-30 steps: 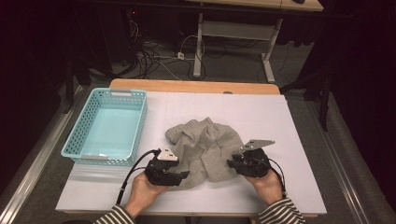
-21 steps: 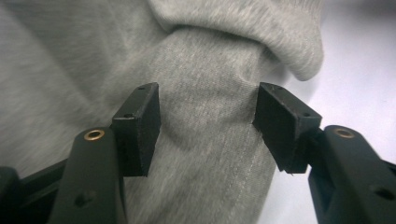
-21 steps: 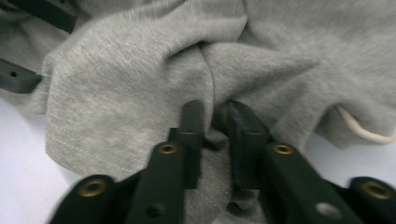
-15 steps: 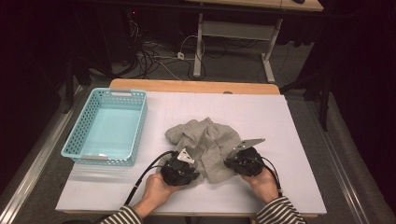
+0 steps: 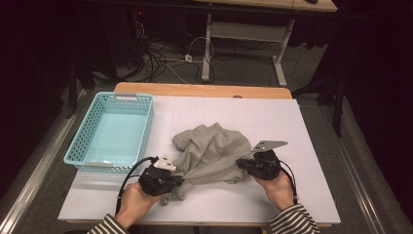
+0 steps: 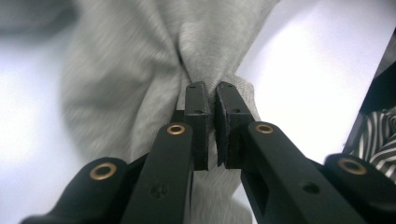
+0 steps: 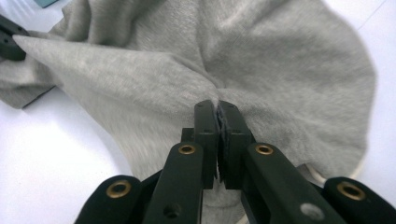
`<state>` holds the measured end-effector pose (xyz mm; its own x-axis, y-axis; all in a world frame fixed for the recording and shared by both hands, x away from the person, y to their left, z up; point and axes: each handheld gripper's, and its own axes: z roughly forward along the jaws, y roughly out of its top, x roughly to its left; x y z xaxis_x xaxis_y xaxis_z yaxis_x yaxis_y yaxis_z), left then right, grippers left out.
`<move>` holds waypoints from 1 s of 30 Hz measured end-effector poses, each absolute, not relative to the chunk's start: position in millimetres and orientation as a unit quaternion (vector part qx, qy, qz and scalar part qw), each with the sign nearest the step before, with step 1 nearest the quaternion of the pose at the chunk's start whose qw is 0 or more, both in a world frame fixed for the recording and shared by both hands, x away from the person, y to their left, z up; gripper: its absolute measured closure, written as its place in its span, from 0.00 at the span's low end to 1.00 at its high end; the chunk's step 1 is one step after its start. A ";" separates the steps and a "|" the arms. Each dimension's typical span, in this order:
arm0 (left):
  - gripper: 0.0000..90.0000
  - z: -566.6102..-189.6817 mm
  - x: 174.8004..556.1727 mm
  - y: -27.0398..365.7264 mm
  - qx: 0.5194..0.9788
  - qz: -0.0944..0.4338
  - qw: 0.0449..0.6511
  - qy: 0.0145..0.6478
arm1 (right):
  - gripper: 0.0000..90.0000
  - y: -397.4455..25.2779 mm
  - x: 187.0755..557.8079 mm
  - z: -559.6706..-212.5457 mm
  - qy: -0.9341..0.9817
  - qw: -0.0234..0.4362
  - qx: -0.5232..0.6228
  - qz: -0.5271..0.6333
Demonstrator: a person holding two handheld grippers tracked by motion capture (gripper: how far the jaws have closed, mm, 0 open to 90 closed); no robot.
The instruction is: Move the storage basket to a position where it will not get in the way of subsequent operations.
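Note:
A crumpled grey garment (image 5: 213,152) lies on the white table (image 5: 311,195), near its front middle. My left gripper (image 5: 179,179) is shut on the cloth's front left edge; in the left gripper view (image 6: 211,93) grey fabric (image 6: 140,70) bunches between the closed jaws. My right gripper (image 5: 242,166) is shut on the cloth's right edge; the right gripper view (image 7: 217,109) shows folds of the garment (image 7: 261,56) gathered at the jaw tips. A band of cloth stretches between the two grippers.
A light blue perforated basket (image 5: 113,132) stands on the table at the left, with nothing in it. A wooden strip (image 5: 202,90) borders the table's far edge. Cables and a desk frame (image 5: 243,34) sit on the floor beyond.
Both grippers have drawn toward the table's front edge and a little apart. The cloth's near edge has been pulled with them and now stretches between the two.

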<state>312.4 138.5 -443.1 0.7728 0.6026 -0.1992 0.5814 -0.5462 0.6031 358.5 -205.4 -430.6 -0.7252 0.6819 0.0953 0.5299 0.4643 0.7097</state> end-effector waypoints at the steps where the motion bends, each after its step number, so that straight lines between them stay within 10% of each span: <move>1: 0.91 -445.8 313.3 140.5 0.878 0.015 0.336 0.340 | 0.95 -204.3 358.5 -433.1 0.851 0.096 0.358 0.373; 11: 0.54 -447.9 315.8 140.4 0.861 0.047 0.364 0.354 | 0.64 -230.6 334.5 -434.7 0.825 0.121 0.395 0.386; 30: 0.49 -449.9 332.6 133.1 0.857 0.069 0.367 0.356 | 0.67 -244.9 320.5 -454.6 0.820 0.107 0.433 0.359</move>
